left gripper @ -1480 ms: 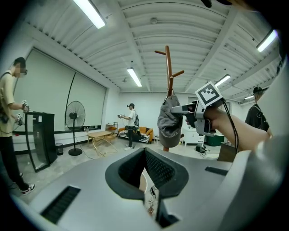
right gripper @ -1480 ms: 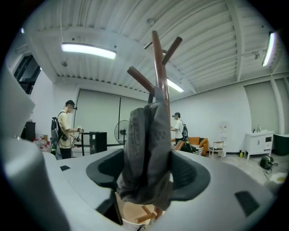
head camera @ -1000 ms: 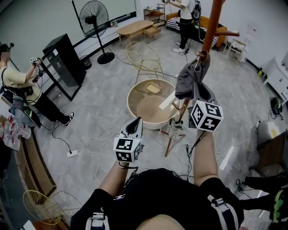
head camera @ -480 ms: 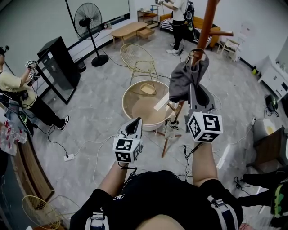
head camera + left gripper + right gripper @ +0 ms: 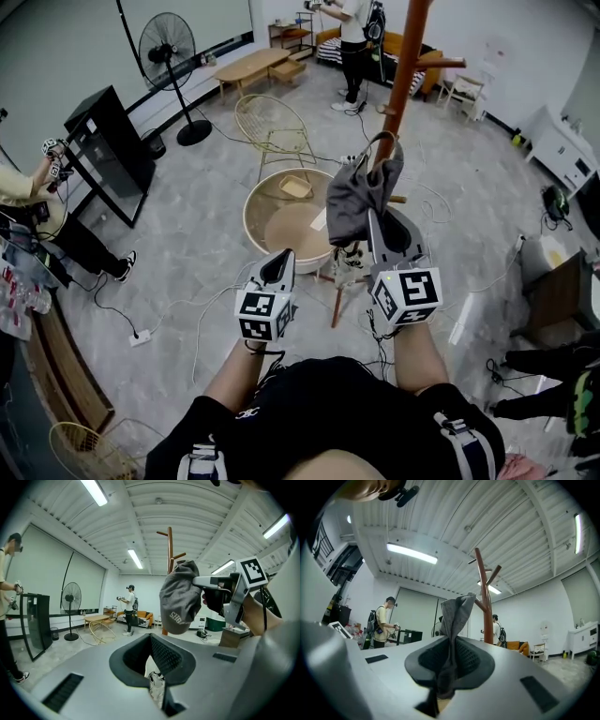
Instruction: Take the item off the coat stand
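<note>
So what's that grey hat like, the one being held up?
It is a soft grey cloth cap with small white letters on it. It is crumpled and hangs limp, pinched by one fold in the shut right gripper, which holds it in the air. It is beside the brown wooden coat stand; whether it touches a peg is unclear.

Head cam: on person's head, faces fwd and steeply down over both arms, floor, coat stand [image 5: 405, 56].
Left gripper [image 5: 279, 267] cam: looks along its jaws, about level.
Right gripper [image 5: 380, 225] cam: close on grey cap [image 5: 452, 620], tilted twd ceiling.
Shared by all three: cap, stand.
</note>
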`<state>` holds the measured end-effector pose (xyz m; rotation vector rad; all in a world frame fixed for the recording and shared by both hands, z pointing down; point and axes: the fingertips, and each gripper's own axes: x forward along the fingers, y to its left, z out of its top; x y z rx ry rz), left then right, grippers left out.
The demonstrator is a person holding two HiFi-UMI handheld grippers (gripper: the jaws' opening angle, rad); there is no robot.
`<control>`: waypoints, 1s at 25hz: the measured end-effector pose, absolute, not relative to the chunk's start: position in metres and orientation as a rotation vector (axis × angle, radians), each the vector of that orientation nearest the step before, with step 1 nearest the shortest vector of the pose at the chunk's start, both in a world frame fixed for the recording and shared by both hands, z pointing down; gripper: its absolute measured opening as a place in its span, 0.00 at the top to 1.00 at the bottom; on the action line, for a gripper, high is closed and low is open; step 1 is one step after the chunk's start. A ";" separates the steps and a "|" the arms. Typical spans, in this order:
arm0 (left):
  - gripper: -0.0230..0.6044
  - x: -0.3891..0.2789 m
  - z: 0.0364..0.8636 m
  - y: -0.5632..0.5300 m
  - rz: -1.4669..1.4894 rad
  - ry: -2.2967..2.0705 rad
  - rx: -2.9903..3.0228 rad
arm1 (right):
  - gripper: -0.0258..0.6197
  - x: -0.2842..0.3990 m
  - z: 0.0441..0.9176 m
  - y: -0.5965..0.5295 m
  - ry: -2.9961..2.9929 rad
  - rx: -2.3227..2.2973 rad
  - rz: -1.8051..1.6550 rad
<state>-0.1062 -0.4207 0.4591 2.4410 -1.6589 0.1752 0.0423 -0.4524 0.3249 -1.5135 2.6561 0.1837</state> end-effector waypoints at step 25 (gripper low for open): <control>0.94 -0.016 0.458 -0.433 0.215 -1.387 2.641 | 0.89 0.150 0.453 -0.428 2.533 -1.893 -0.096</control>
